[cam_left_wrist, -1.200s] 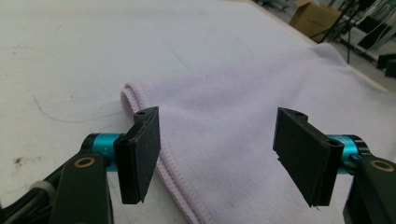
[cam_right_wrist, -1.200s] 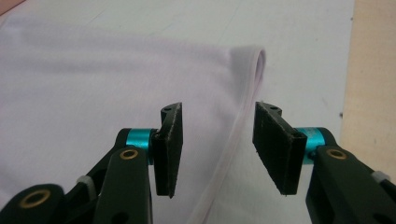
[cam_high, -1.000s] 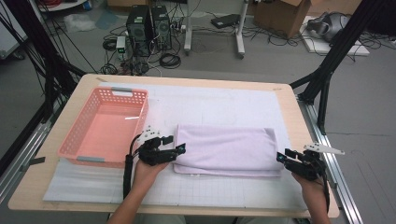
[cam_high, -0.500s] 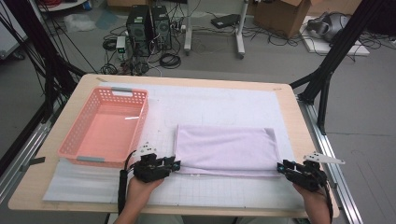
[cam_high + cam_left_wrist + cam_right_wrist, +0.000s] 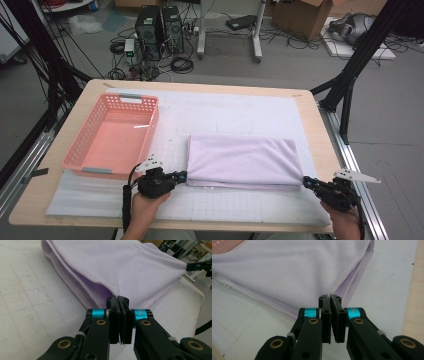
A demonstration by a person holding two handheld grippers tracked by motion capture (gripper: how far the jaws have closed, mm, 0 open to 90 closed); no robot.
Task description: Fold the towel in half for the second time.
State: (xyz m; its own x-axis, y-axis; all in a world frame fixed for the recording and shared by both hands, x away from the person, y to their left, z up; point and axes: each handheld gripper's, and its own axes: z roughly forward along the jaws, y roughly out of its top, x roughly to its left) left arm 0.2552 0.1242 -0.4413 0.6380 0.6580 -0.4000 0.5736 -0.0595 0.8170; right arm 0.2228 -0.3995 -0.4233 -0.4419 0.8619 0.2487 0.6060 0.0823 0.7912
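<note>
Folded lilac towel (image 5: 242, 161) lying flat on the white gridded mat (image 5: 235, 112) toward the near right of the wooden table (image 5: 310, 115), just right of a pink plastic basket (image 5: 114, 137) standing on the mat's left half. Left gripper (image 5: 182, 175) at the towel's near left corner, jaws pressed together with no cloth visibly between them, tips just touching or just short of the hem, cannot tell which. Right gripper (image 5: 306, 182) at the near right corner, likewise clenched on nothing, tips right at the stitched edge; computer towers (image 5: 160, 25) and loose cables on the floor beyond the far edge.
</note>
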